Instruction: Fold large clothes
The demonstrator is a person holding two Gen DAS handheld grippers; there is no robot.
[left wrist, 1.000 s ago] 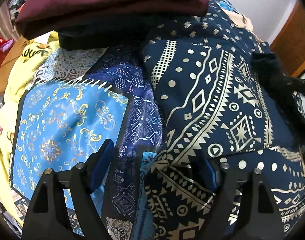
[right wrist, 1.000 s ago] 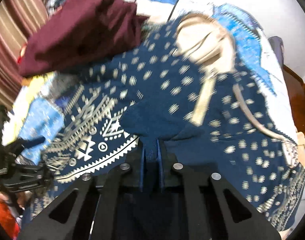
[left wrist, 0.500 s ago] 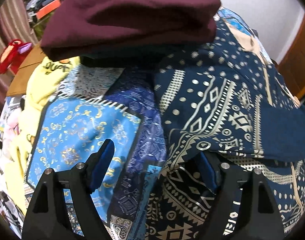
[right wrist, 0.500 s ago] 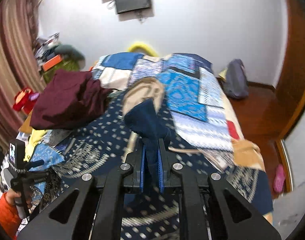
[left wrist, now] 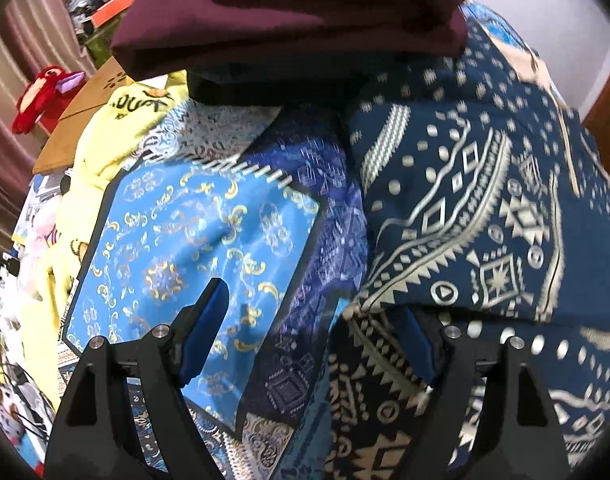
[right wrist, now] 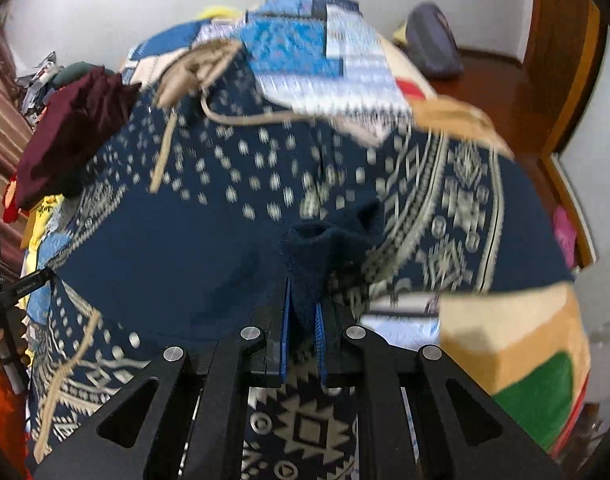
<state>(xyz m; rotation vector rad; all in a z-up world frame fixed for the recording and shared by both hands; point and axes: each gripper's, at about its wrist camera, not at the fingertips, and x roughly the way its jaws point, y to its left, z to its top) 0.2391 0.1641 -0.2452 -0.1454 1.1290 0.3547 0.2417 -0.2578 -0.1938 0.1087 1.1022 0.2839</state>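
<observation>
On the bed, across the patchwork quilt [left wrist: 193, 240] | navy patterned garment [right wrist: 209, 240] lies spread, reaching away from us | right gripper [right wrist: 303, 320] pinches its bunched edge | left gripper [left wrist: 317, 336] spread (empty, beside its near hem) | we judge the right nearer.

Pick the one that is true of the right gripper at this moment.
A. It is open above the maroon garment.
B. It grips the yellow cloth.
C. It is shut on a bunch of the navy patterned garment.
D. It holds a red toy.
C: the right gripper has its blue pads closed on a bunched fold of the navy patterned garment.
</observation>
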